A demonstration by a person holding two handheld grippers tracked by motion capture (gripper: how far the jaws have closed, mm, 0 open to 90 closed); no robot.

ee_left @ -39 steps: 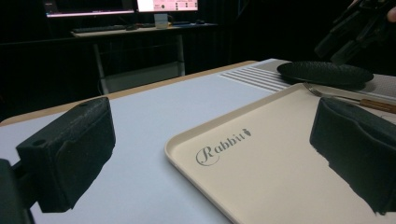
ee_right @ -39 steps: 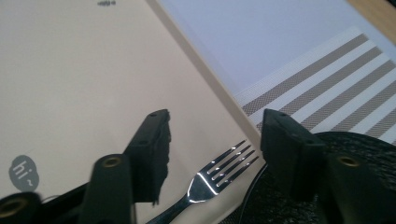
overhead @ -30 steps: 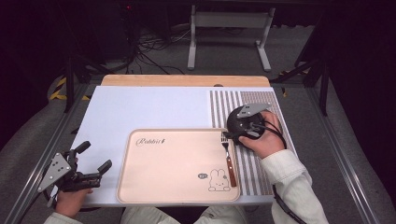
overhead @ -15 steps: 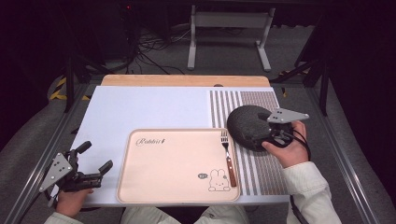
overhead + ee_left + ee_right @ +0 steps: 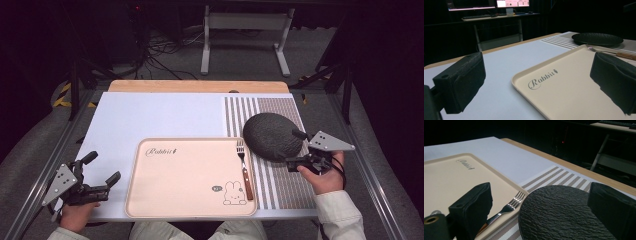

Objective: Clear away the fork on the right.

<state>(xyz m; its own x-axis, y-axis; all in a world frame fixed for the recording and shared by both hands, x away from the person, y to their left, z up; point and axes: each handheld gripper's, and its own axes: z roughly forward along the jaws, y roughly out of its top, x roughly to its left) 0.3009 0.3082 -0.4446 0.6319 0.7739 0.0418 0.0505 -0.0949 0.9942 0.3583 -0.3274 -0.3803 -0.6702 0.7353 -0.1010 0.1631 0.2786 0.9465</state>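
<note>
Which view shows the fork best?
The high view: the whole fork lies along the tray's right edge. The right gripper view shows its tines and neck, the left gripper view a distant sliver.

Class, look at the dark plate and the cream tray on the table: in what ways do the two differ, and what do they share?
The plate is round, near black and rough-textured; the tray is a rounded rectangle, cream and smooth, with printed lettering and a rabbit. The plate is the smaller of the two. The plate lies bare on the striped mat; the tray holds a fork along its right edge. Both lie flat on the table, side by side.
</note>
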